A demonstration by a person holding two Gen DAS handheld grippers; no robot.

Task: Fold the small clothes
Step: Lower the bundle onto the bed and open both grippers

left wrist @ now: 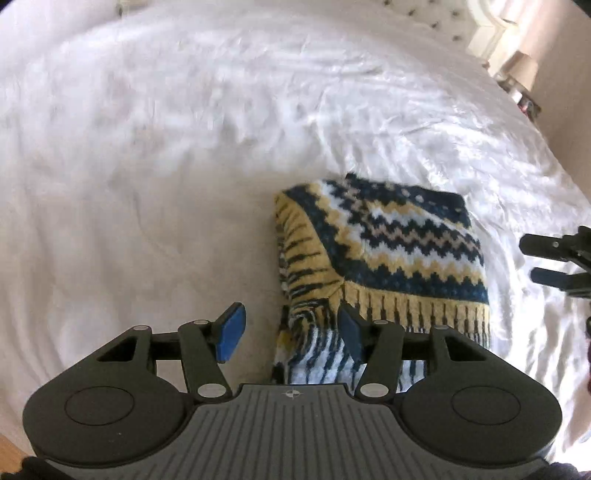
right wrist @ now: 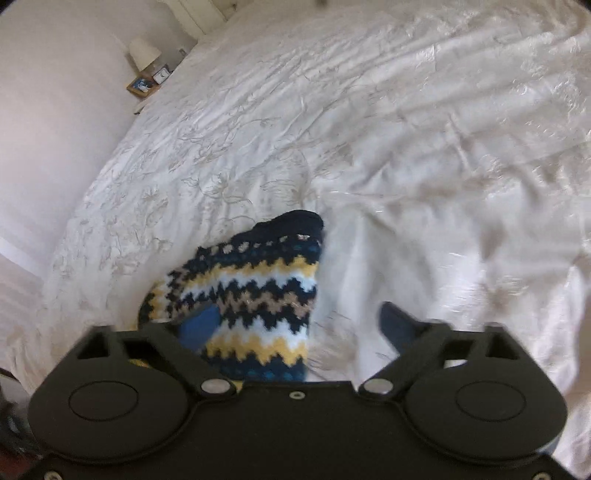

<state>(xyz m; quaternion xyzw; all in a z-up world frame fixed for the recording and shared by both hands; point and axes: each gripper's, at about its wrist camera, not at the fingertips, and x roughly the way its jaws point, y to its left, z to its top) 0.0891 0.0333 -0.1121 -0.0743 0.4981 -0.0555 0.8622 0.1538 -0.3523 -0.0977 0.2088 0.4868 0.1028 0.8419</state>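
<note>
A small knitted sweater with navy, yellow, white and tan zigzag bands lies folded into a compact block on the white bedspread. My left gripper is open, its blue pads on either side of the sweater's near left corner, holding nothing. In the right wrist view the sweater lies just ahead and to the left. My right gripper is open, its left pad over the sweater's edge, its right pad over bare bedspread. The right gripper also shows in the left wrist view, just right of the sweater.
The white embroidered bedspread is wrinkled all round. A bedside table with a lamp, a clock and a picture frame stands beyond the bed's far left edge. A tufted headboard is at the far end.
</note>
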